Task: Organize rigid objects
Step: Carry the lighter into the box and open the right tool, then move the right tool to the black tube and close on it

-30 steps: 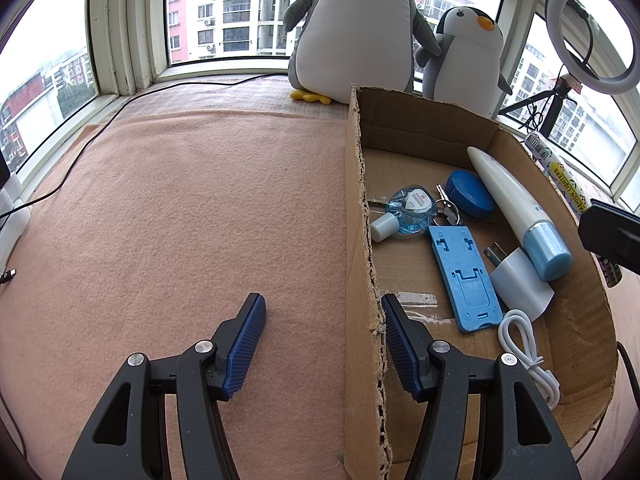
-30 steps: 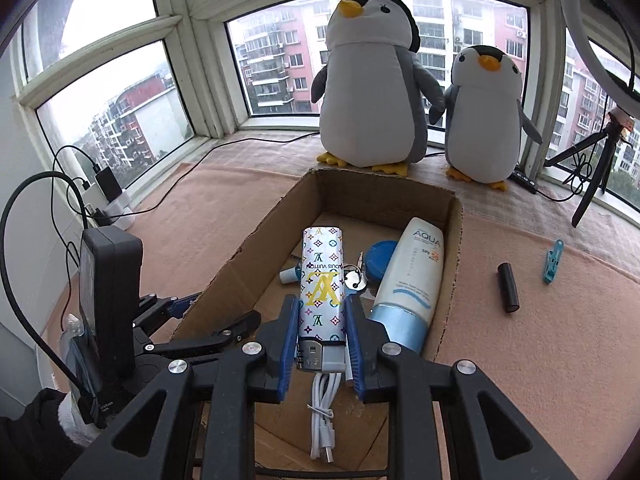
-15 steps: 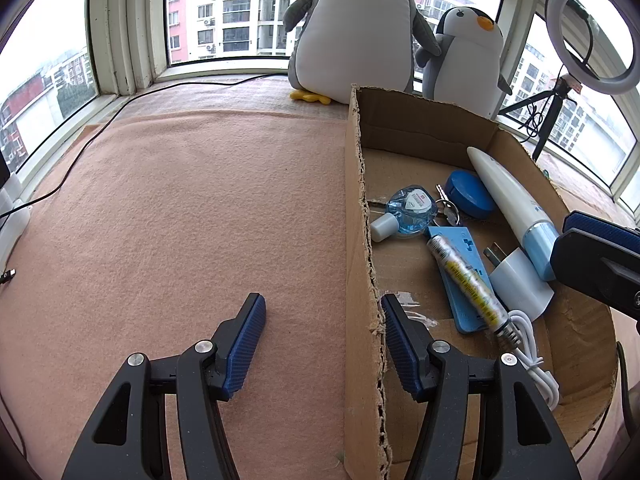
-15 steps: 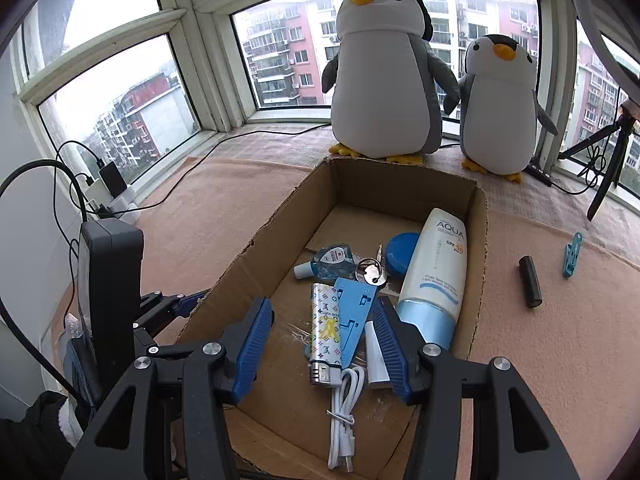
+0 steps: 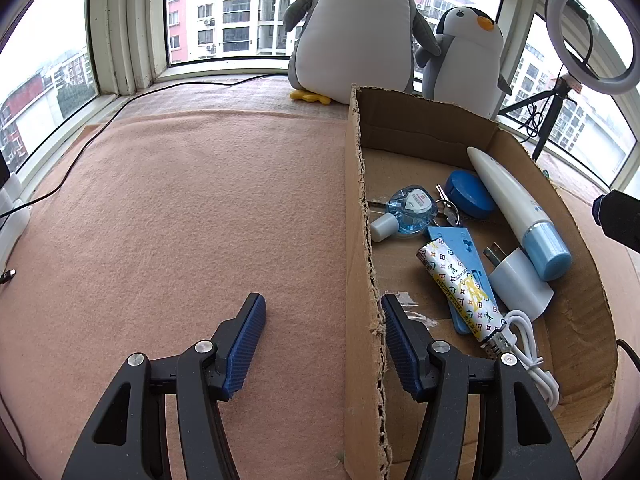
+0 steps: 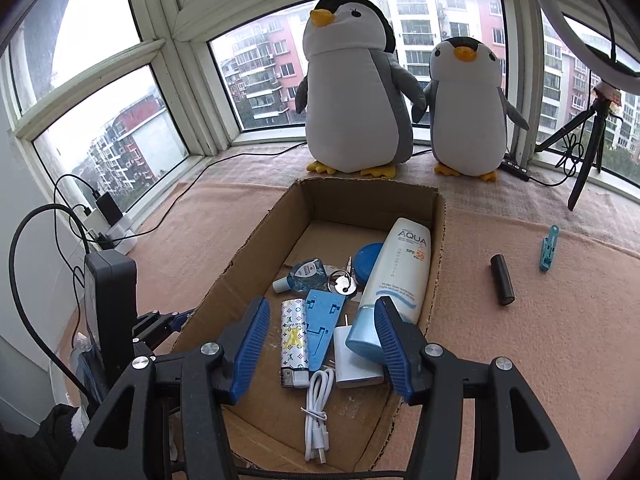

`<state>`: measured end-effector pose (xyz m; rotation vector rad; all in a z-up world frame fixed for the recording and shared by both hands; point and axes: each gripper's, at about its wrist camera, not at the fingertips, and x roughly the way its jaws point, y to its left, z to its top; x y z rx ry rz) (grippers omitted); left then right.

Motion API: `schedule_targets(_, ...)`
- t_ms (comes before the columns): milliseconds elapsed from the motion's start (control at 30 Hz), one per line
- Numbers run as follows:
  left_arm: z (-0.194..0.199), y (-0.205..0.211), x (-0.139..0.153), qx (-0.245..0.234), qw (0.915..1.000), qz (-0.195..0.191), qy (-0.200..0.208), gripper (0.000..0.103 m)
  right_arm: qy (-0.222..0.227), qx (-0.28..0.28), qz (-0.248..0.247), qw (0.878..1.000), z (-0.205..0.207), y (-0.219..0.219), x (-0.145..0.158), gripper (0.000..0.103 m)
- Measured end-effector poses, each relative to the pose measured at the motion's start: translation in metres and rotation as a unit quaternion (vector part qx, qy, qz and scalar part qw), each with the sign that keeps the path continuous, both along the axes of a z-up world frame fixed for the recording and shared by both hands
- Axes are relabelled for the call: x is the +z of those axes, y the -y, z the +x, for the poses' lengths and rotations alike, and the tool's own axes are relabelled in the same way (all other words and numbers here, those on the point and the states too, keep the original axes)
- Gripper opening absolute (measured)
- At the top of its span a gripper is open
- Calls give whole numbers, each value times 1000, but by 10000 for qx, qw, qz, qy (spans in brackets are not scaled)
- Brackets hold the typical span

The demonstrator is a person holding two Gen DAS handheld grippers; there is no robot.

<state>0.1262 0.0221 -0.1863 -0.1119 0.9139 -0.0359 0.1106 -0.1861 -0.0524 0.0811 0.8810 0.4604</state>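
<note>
Ring light [image 5: 592,32]: rim cut by the frame edge in both views. Blue phone stand [image 6: 322,326]: partly covered by the patterned lighter [image 5: 460,284]; white charger [image 6: 354,360] partly hidden under the sunscreen tube [image 6: 396,276]. Right gripper [image 5: 618,220]: only a dark corner shows in the left view; small print on the tube too fine to read.

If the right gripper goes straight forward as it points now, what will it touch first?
Probably the things lying in the box: the right gripper is open above the blue stand, with the lighter beside it. Height is unclear.

Torn matt cardboard box [image 6: 436,240], fuzzy felt mat [image 5: 180,220]
</note>
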Motion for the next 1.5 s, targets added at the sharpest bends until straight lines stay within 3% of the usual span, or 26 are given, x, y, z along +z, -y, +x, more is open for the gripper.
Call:
schedule_targets(667, 0, 0, 0, -2, 10000, -1, 1, 64, 17, -913, -42, 9958, 16, 77, 1, 51)
schedule_targets(1000, 0, 0, 0, -3, 10000, -2, 2, 64, -97, -1278, -334, 9912, 41, 106, -26, 51)
schedule_targets(1333, 0, 0, 0, -3, 10000, -3, 3, 64, -368, -1273, -616, 9893, 75, 111, -56, 50)
schedule_targets(1500, 0, 0, 0, -3, 10000, -3, 3, 64, -462, -1189, -790, 9887, 89, 104, -69, 40)
